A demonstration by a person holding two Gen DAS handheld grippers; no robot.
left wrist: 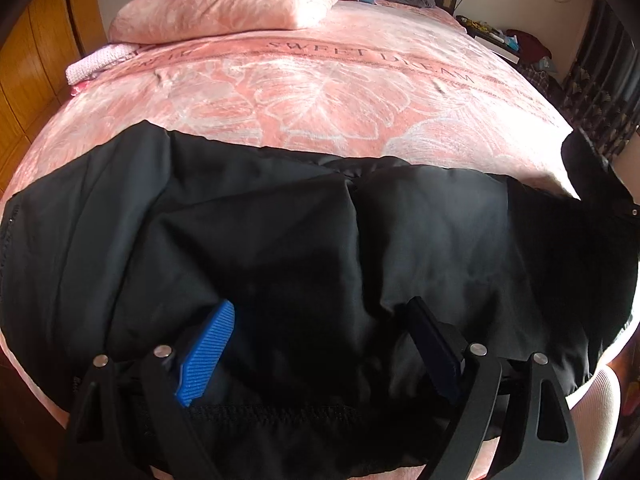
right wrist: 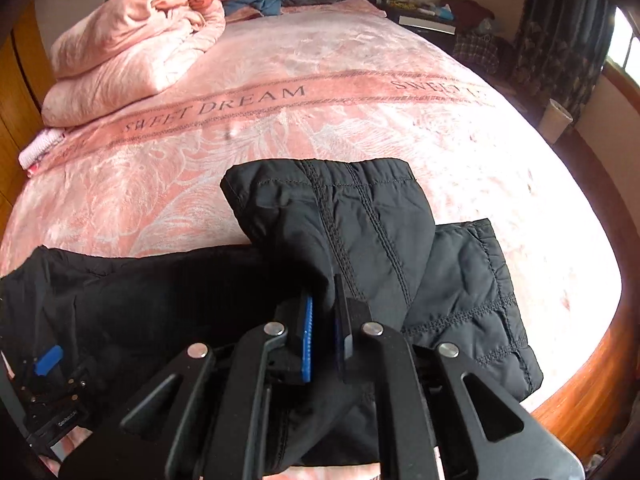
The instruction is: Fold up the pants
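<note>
Black pants spread across the near edge of the bed, one leg pinched.

My right tool (right wrist: 325, 334) is clamped on a raised pants (right wrist: 360, 232) leg at the right; my left tool (left wrist: 320, 344) stands wide apart over the fabric at the left, gripping nothing. The bed (right wrist: 360, 92) wears a pink cover, a folded quilt (right wrist: 136, 44) at its far left.

Black linkage arms, silver rivets — ribbed blue fingers (left wrist: 206, 354).
</note>
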